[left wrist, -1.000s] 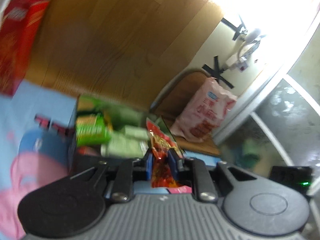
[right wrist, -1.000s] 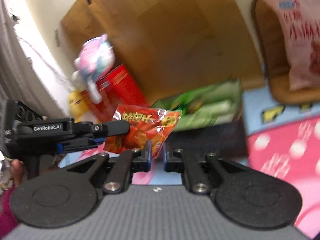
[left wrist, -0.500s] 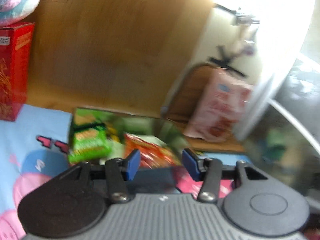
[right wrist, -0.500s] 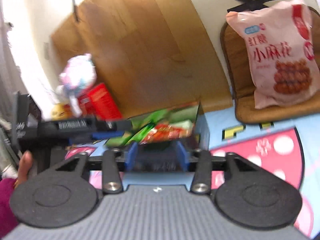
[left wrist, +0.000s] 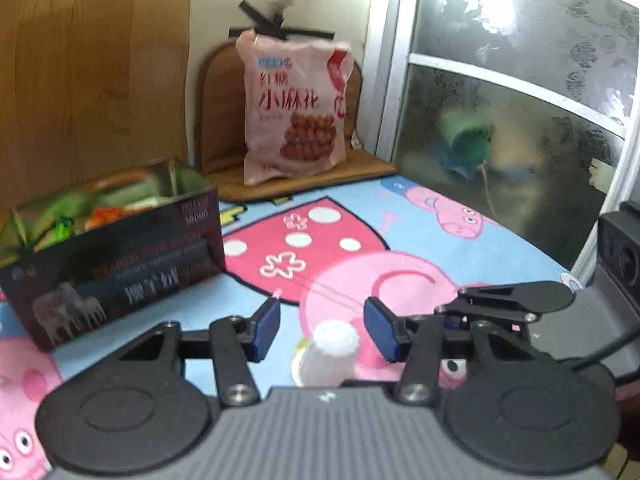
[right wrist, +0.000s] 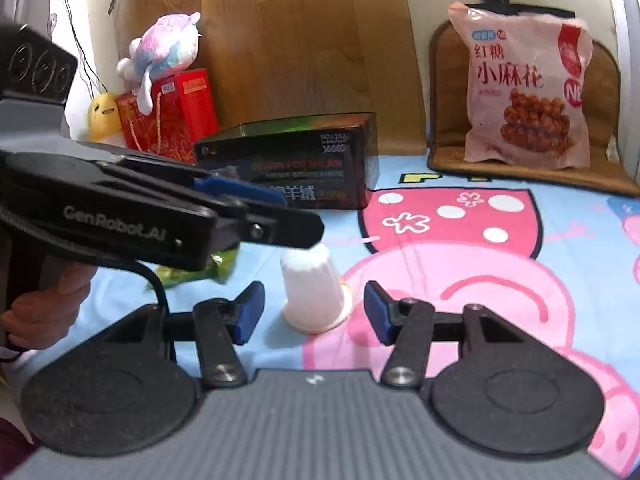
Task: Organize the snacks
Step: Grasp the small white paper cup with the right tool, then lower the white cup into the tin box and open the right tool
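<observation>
**Both claws spread around one white cup on the cartoon mat**

While standing apart with nothing gripped, left gripper point(left wrist: 322, 330) frames the white cup point(left wrist: 329, 354) between its blue pads, jaws closing slightly, no pad touching it. Same for right gripper point(right wrist: 314, 312): jaws set wide, holding nothing, cup point(right wrist: 313, 292) upside down on the mat between and just beyond the pads, clear gaps on both sides. Crossing in from the left in the right wrist view, left gripper's fingers point(right wrist: 280, 224) over the cup's top, whether touching cannot be told. Just left of the cup, a green packet point(right wrist: 200, 270), partly hidden. Farther back and left, dark snack box point(left wrist: 116, 256), open-topped, with green and orange packets inside. Between cup and box, bare cartoon mat point(left wrist: 420, 240); more open mat to the right. At the far edge, pink snack bag point(right wrist: 526, 96) leaning upright on a brown cushion point(right wrist: 532, 176). Far left, red gift bag point(right wrist: 170, 114) under a plush toy point(right wrist: 164, 50).
</observation>
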